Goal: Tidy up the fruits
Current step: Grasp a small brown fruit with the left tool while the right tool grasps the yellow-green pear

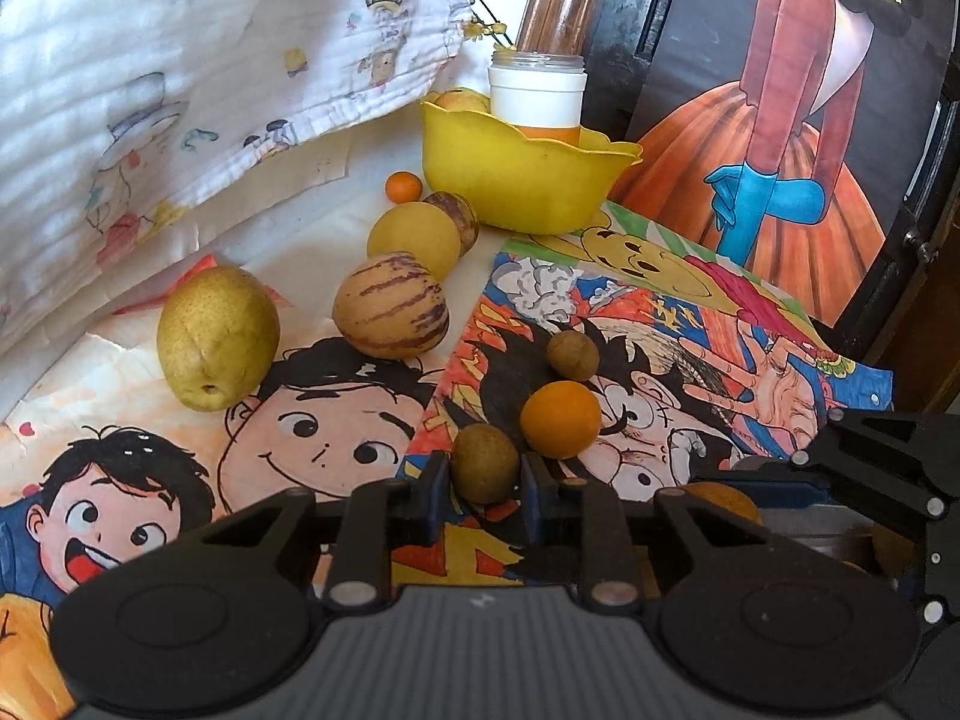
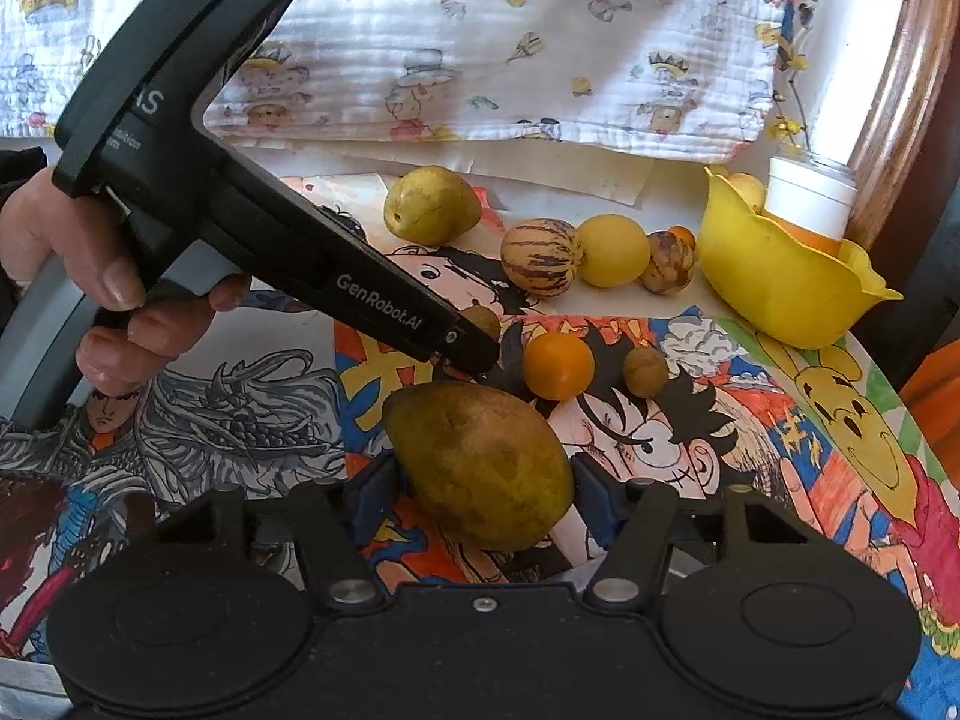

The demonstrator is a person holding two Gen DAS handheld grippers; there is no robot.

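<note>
My left gripper [image 1: 485, 474] is shut on a small brown round fruit [image 1: 485, 463], low over the cartoon paper; it also shows in the right wrist view [image 2: 474, 348]. My right gripper [image 2: 480, 480] is shut on a large green-brown pear [image 2: 480, 468]. An orange fruit [image 1: 559, 419] and another small brown fruit [image 1: 573, 354] lie just beyond the left gripper. A yellow-green pear [image 1: 217, 336], a striped melon [image 1: 391, 313], a yellow round fruit [image 1: 414, 240], a second striped fruit [image 1: 456, 216] and a tiny orange [image 1: 403, 186] run toward the yellow bowl [image 1: 516, 186].
The bowl holds a white-capped jar [image 1: 537, 97] and a yellowish fruit [image 1: 461, 101]. A printed white cloth [image 1: 198, 60] hangs at the back left. A framed drawing of a woman in an orange skirt [image 1: 780, 138] stands at the right. Cartoon drawings [image 2: 690, 432] cover the table.
</note>
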